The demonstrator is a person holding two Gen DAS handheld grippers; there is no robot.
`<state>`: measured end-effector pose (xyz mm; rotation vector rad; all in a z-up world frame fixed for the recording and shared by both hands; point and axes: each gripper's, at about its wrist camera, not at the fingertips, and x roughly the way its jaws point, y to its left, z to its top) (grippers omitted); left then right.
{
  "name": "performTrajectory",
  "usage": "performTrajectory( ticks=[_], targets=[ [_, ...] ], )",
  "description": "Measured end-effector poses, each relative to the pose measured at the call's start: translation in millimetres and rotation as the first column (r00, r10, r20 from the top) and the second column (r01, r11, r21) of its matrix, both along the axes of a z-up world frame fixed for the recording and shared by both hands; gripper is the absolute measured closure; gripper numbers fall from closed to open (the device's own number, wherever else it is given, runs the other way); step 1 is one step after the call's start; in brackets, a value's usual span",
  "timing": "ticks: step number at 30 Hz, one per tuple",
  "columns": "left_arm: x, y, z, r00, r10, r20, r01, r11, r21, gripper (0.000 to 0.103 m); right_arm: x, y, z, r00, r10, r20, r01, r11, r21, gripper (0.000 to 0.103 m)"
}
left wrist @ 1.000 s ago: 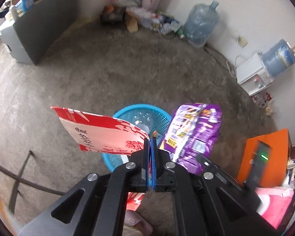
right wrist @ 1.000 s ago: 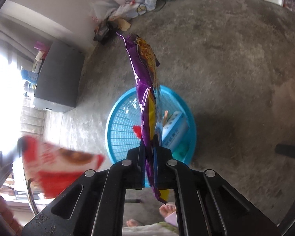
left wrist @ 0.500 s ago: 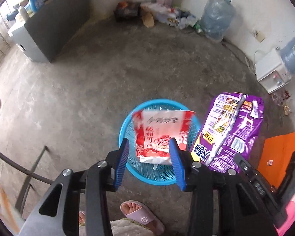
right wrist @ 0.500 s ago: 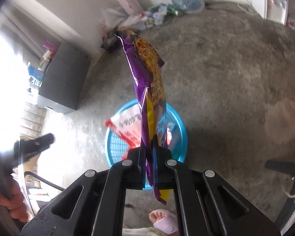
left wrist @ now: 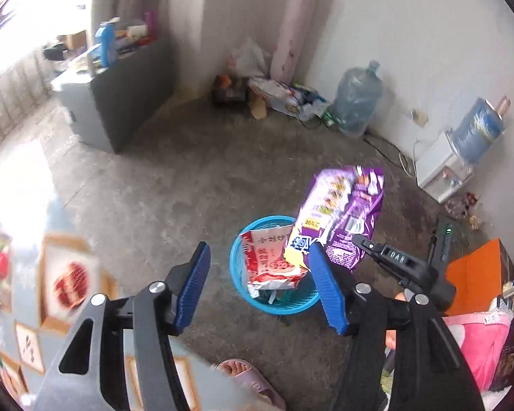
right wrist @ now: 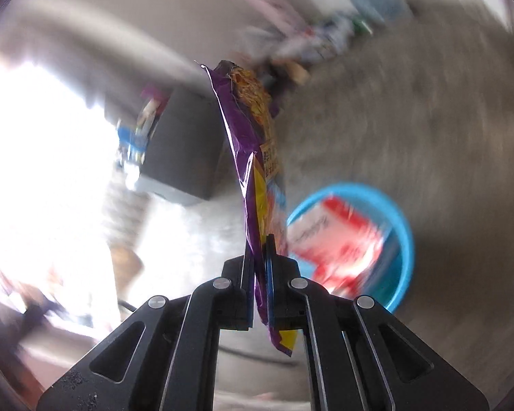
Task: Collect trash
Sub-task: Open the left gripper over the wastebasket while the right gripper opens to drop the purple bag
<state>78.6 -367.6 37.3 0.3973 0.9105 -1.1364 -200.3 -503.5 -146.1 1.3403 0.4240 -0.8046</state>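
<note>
while the right gripper (right wrist: 259, 274) is clamping the purple snack bag (right wrist: 253, 157) above the floor, the left gripper (left wrist: 260, 284) is hanging empty, its jaws having just been opening, and the red-and-white packet (left wrist: 272, 260) is lying in the blue basket (left wrist: 238, 274).

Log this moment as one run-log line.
left gripper: open, empty, fingers just opened | right gripper: shut on purple bag | red packet: in blue basket
</note>
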Motion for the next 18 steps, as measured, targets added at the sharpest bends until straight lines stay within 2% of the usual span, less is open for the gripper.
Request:
performTrajectory(
  ticks=[1, 3, 6, 10, 13, 14, 17, 18],
  targets=[
    [2.1, 8.6, 1.3, 1.000, 0.012, -0.003, -0.012, 1.000, -0.002, 0.045, -6.7, 2.4, -10.1, 0.998, -0.052, 0.043, 0.049, 0.996, 0.069, 0.099],
    [8.1, 32.7, 1.6, 0.999, 0.038, -0.013, -0.038, 0.999, -0.009, 0.045, -23.0, 13.4, -31.6, 0.976, -0.184, 0.114, 0.157, 0.965, 0.208, 0.098],
    [15.3, 61.4, -0.5, 0.997, 0.076, -0.010, -0.076, 0.997, -0.010, 0.045, -30.8, 24.0, -49.1, 0.947, -0.283, 0.150, 0.225, 0.922, 0.315, 0.096],
    [25.6, 91.4, -4.2, 0.992, 0.127, -0.017, -0.127, 0.992, -0.012, 0.044, -20.4, 20.9, -66.0, 0.929, -0.342, 0.145, 0.254, 0.870, 0.423, 0.095],
    [31.3, 110.1, -6.7, 0.986, 0.165, -0.025, -0.166, 0.986, -0.021, 0.045, -4.6, 15.2, -80.9, 0.916, -0.378, 0.133, 0.279, 0.840, 0.466, 0.088],
    [33.4, 113.7, -7.5, 0.985, 0.171, -0.030, -0.172, 0.985, -0.021, 0.045, 0.0, 17.3, -86.6, 0.920, -0.369, 0.129, 0.269, 0.838, 0.475, 0.081],
    [37.2, 125.3, -7.4, 0.981, 0.191, -0.032, -0.192, 0.981, -0.031, 0.044, 19.0, 22.9, -109.7, 0.943, -0.324, 0.079, 0.232, 0.809, 0.541, 0.074],
    [38.3, 128.8, -7.1, 0.980, 0.197, -0.026, -0.198, 0.980, -0.032, 0.044, 23.5, 23.6, -113.8, 0.953, -0.298, 0.058, 0.217, 0.802, 0.557, 0.069]
  ],
)
